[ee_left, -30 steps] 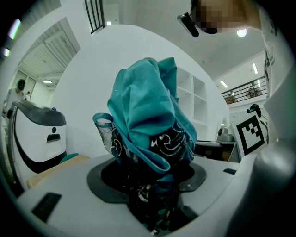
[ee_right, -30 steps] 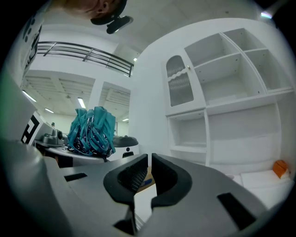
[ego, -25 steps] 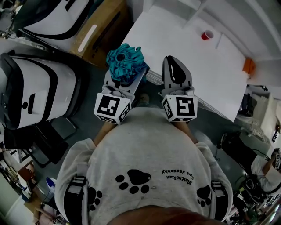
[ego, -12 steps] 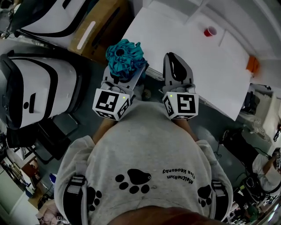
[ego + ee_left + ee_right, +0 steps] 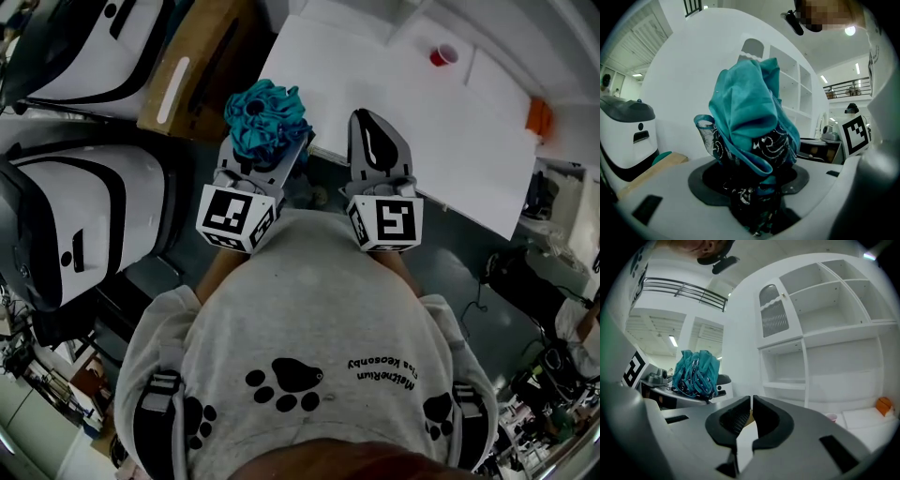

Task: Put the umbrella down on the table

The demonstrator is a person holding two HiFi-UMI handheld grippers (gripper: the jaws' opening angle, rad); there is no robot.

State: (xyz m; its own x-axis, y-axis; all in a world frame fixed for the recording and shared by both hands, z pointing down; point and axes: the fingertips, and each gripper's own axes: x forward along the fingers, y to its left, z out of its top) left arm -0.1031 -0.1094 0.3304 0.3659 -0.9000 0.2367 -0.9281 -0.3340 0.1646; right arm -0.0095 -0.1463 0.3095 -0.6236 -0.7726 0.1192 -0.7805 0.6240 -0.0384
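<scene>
A folded teal umbrella [image 5: 267, 117] with a dark patterned lining stands upright in my left gripper [image 5: 263, 153], whose jaws are shut on its lower part. The left gripper view shows the bunched fabric [image 5: 750, 117] rising out of the jaws [image 5: 754, 187]. It hangs just short of the near left corner of the white table [image 5: 403, 122]. My right gripper [image 5: 368, 122] reaches over the table's near edge, shut, with nothing between its pads [image 5: 752, 401]. From the right gripper view the umbrella [image 5: 696, 373] shows off to the left.
A red cup [image 5: 444, 55] stands far back on the table, and an orange object [image 5: 536, 117] sits at its right end. A cardboard box [image 5: 192, 75] and white machines [image 5: 84, 206] stand on the floor at left. White shelves [image 5: 820, 333] rise behind the table.
Both grippers have edged forward toward the table's near edge. The umbrella stays held in the left one, and the right one stays shut.
</scene>
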